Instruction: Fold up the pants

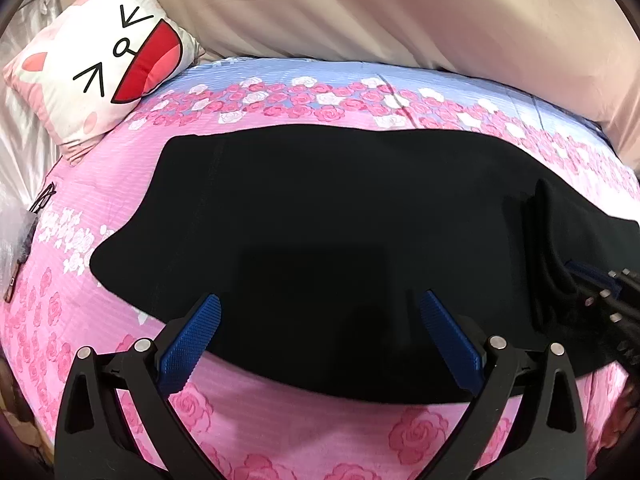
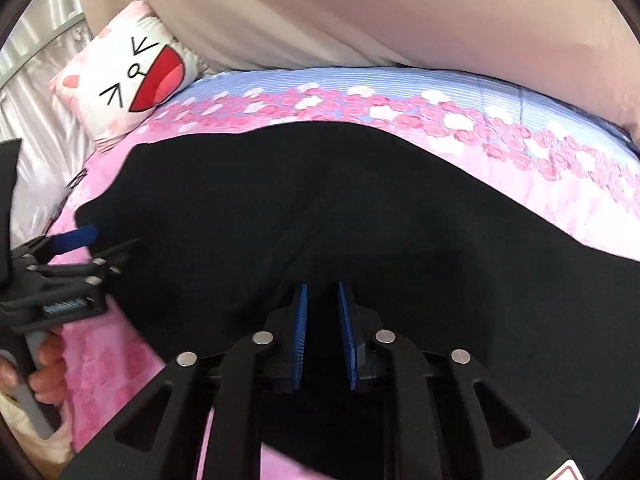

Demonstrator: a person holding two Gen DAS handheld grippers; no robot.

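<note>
Black pants [image 1: 320,208] lie spread sideways across a pink rose-print bedsheet [image 1: 280,412]. My left gripper [image 1: 320,316] is open, its blue pads [image 1: 208,320] wide apart over the near edge of the pants with nothing pinched. At the right edge of the left wrist view, my right gripper [image 1: 588,280] grips a raised fold of the cloth. In the right wrist view the right gripper [image 2: 323,304] has its pads close together, and the black pants [image 2: 320,200] bunch up between them. The left gripper [image 2: 80,240] shows at the far left, held by a hand [image 2: 44,376].
A white cat-face pillow [image 1: 104,64] leans at the back left of the bed. A beige blanket [image 1: 400,8] is heaped along the far side. Small dark items and clear plastic [image 1: 24,248] lie at the left edge of the sheet.
</note>
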